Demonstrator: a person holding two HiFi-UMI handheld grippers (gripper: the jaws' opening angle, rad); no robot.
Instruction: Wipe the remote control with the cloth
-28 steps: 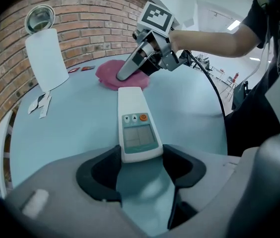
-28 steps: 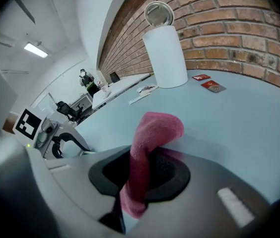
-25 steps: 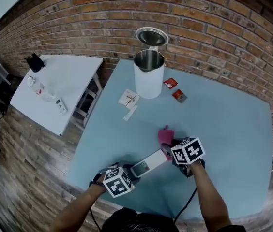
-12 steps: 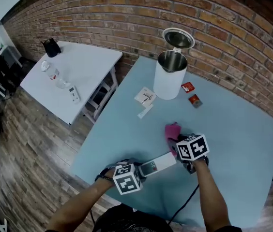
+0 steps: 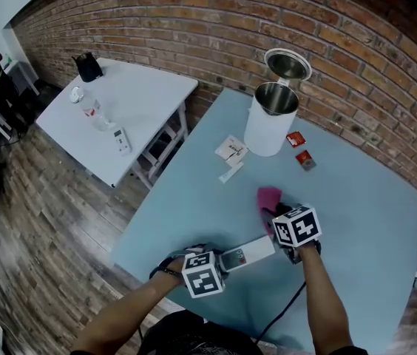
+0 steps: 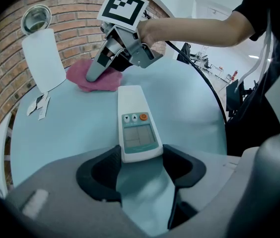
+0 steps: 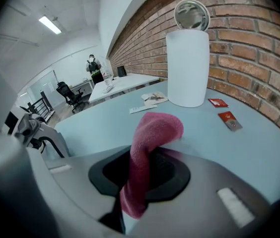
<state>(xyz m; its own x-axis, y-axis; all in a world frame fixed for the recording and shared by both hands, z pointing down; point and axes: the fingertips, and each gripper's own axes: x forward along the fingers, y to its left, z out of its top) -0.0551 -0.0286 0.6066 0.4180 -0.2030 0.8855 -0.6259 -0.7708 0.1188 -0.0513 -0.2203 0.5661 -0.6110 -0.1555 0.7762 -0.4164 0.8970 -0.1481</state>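
Note:
A white remote control (image 6: 136, 128) lies on the pale blue table (image 5: 356, 198), display side up. My left gripper (image 6: 140, 167) is shut on its near end, one black pad at each side. In the head view the remote (image 5: 247, 254) runs from the left gripper (image 5: 222, 263) toward the right gripper (image 5: 273, 214). The right gripper (image 7: 142, 175) is shut on a pink cloth (image 7: 150, 143) that bulges out past the jaws. From the left gripper view its tip (image 6: 93, 73) presses the cloth (image 6: 105, 81) onto the table just beyond the remote's far end.
A white bin (image 5: 270, 120) with its lid up stands at the table's far side by the brick wall. Two red packets (image 5: 301, 148) lie to its right and paper slips (image 5: 232, 151) to its left. A white side table (image 5: 120, 117) stands off to the left.
My right gripper has shifted slightly with the cloth by the remote's far end and rolled a little. The left gripper and remote have stayed put. The head view has swung.

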